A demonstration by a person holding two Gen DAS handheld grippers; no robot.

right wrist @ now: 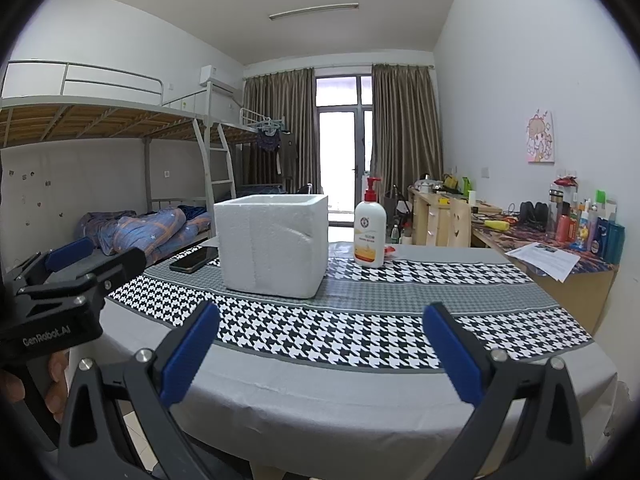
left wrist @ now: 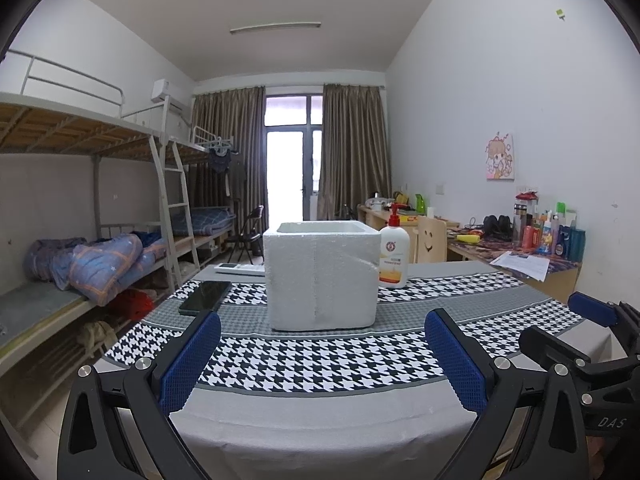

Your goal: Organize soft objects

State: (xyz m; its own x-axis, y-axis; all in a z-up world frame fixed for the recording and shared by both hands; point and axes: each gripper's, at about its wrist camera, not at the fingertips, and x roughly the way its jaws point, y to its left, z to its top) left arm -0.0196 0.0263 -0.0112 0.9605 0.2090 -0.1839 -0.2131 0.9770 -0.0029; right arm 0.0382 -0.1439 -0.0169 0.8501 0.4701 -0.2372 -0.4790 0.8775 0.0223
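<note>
White foam is the material of the box (left wrist: 322,274) that is standing in the middle of the table (left wrist: 320,420), on the houndstooth cloth (left wrist: 320,360).

Going from the left: a dark phone (left wrist: 205,297) is lying flat on the cloth, just beside the box's left side. The left gripper (left wrist: 323,360) is hovering low over the near edge of the table, and its blue pads (left wrist: 191,364) are standing wide apart with nothing between them. The box is lying straight ahead of it, a little beyond the fingertips, with one flat face turning toward the camera and the open top looking upward. Its sides are looking nearly equal, so I cannot tell a long axis.

Further right, the right gripper (right wrist: 322,354) is also spread wide and is holding nothing. From this one the box (right wrist: 272,246) is lying ahead and to the left, showing a corner, so I judge the left gripper is better lined up with it. A pump bottle (right wrist: 370,232) is standing behind the box's right side.

No soft object is showing on the table; what is inside the box is hidden.
</note>
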